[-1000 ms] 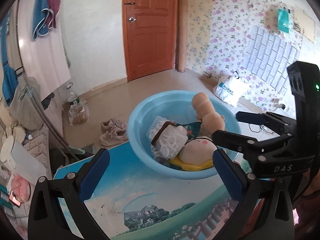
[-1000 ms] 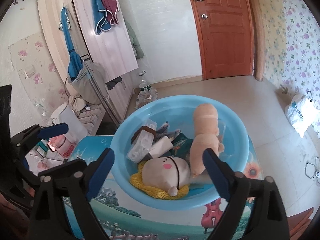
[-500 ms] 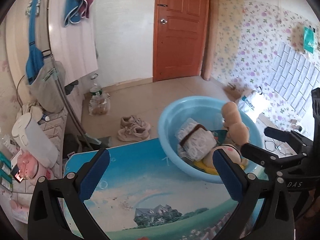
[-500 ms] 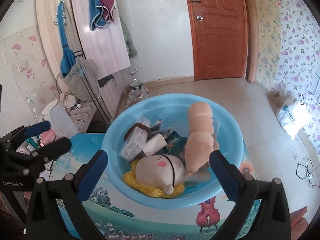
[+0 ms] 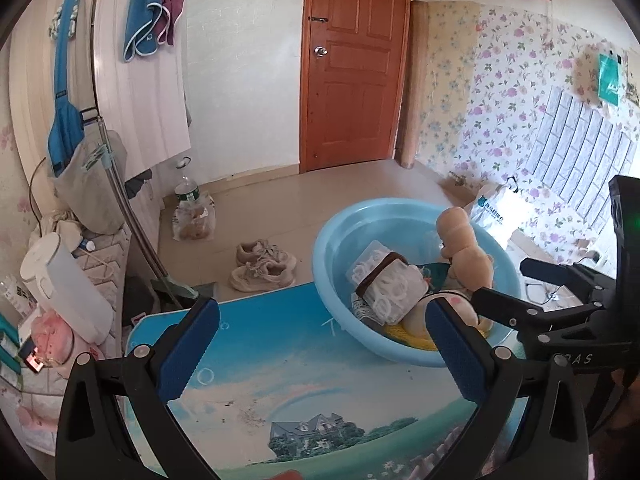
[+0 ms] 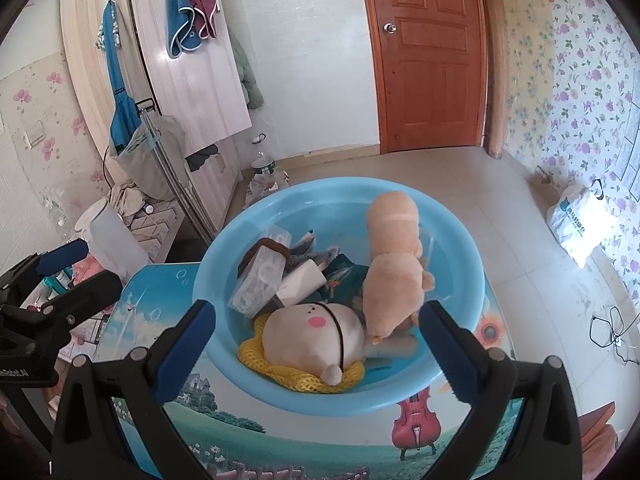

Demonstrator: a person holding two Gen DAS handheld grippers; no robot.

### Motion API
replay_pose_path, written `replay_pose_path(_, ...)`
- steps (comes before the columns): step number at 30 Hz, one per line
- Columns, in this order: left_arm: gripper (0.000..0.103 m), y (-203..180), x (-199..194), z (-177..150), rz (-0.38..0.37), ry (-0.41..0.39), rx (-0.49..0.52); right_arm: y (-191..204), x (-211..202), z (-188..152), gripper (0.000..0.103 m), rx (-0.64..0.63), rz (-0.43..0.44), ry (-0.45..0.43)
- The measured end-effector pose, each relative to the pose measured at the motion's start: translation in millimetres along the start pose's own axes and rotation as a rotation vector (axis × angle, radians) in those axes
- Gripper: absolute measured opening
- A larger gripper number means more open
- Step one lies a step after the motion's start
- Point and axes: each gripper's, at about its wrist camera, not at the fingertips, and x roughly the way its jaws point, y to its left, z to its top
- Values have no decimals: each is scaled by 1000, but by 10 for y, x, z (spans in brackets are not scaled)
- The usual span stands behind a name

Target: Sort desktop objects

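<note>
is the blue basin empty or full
Full: the blue basin holds a round cream plush on yellow mesh, a tan plush and a clear packet.

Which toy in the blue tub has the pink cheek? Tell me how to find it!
Find the big blue tub on the picture table. At its near edge, on a yellow net, lies a round cream plush. Only it has a pink spot and a dark band; the tan plush beside it is plain.

Glossy plastic basin [image 6: 452,240]; plush cloth toys [image 6: 394,276].

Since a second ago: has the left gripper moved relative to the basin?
Yes. In the left wrist view the blue basin has slid from centre toward the right edge, so the left gripper has swung left, away from it.
</note>
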Motion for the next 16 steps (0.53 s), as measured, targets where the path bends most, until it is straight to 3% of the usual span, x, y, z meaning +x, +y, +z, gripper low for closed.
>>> replay_pose_path(16,103,-20,-21,-25,4,7,6,14,-7,-35,103,1,1,2)
